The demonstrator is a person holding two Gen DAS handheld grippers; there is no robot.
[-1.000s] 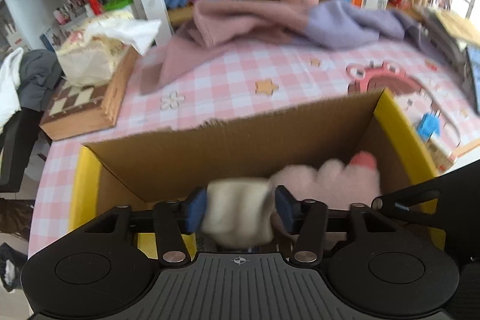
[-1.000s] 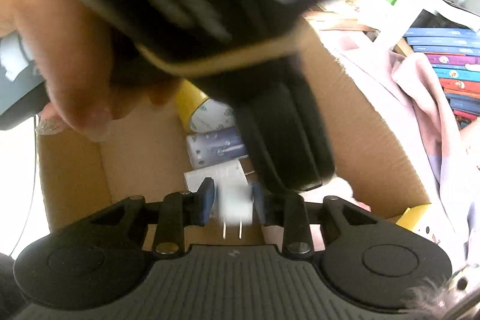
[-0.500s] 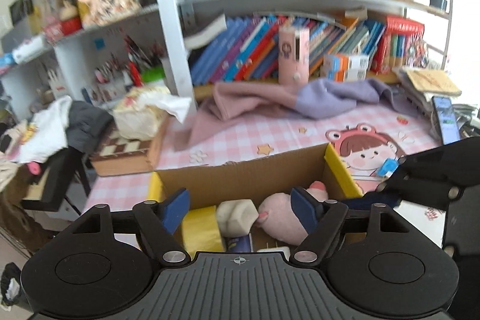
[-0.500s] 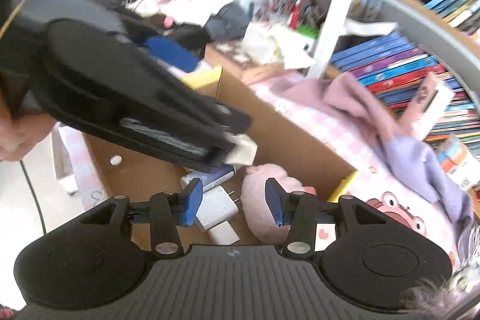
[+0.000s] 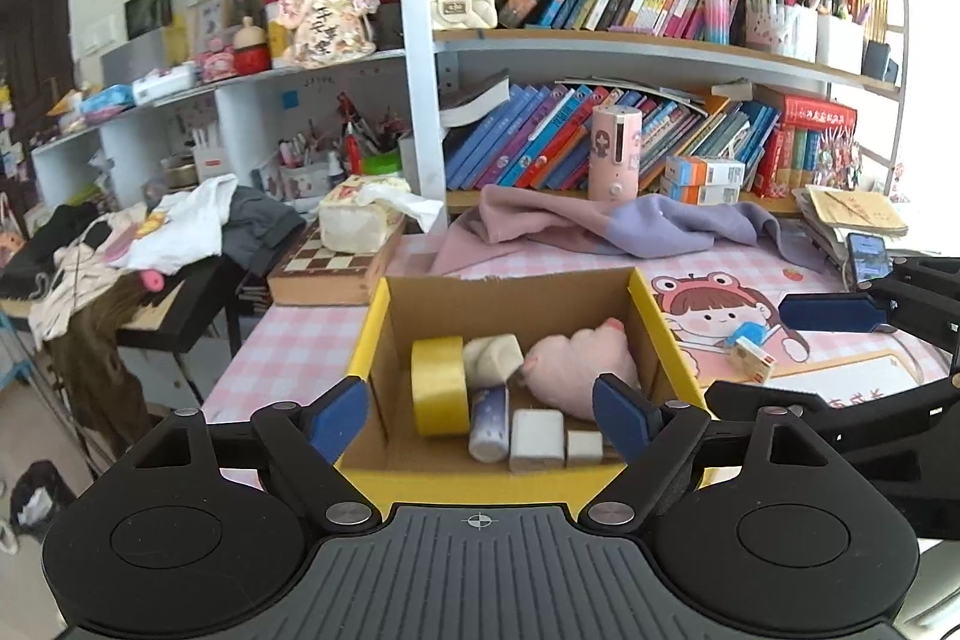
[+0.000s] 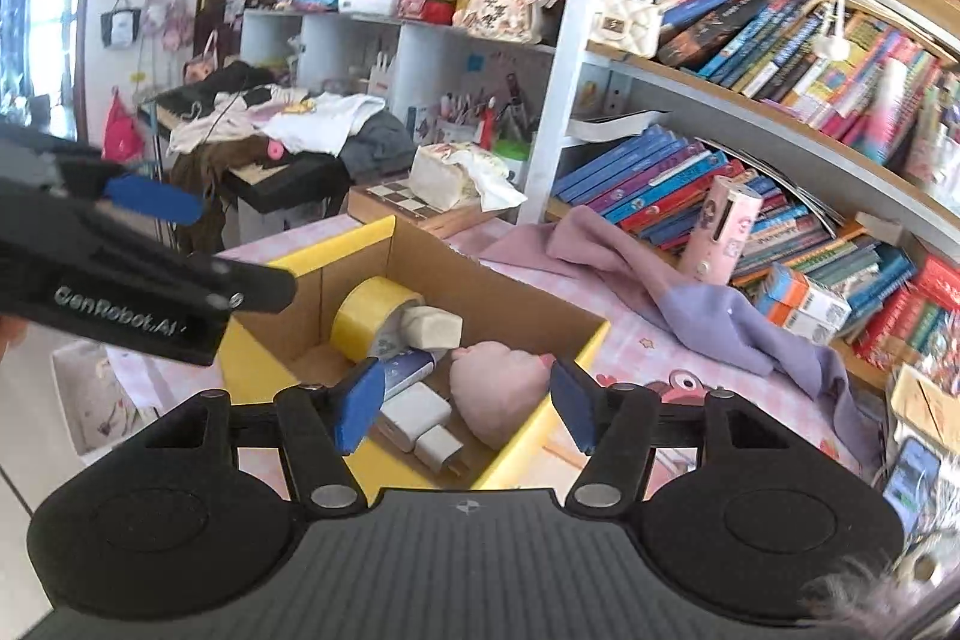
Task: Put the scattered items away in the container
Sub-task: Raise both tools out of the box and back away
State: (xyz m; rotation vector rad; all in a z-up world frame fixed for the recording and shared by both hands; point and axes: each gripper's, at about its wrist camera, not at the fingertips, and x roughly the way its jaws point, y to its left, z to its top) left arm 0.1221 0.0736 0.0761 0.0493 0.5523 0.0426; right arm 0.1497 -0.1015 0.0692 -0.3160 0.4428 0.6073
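The cardboard box (image 5: 510,305) with yellow flaps stands on the pink checked table. Inside lie a yellow tape roll (image 5: 438,388), a cream block (image 5: 493,355), a pink plush (image 5: 579,364), a small blue-white tube (image 5: 489,424) and a white charger (image 5: 536,439). My left gripper (image 5: 478,415) hovers above the box's near edge, its jaws opening, nothing between them. My right gripper (image 6: 466,403) hangs over the box (image 6: 336,244) from the other side, jaws also opening and empty. The charger (image 6: 414,415) and plush (image 6: 501,388) show below it.
A small orange-and-white block (image 5: 750,358) and a blue piece (image 5: 744,331) lie on the cartoon mat right of the box. A pink-purple cloth (image 5: 600,226), a chessboard box (image 5: 327,271) with tissues and full bookshelves stand behind. A phone (image 5: 867,256) lies far right.
The left gripper let go of the cream block and the right let go of the white charger plug into the box. Both opened and drew back and up from the box.
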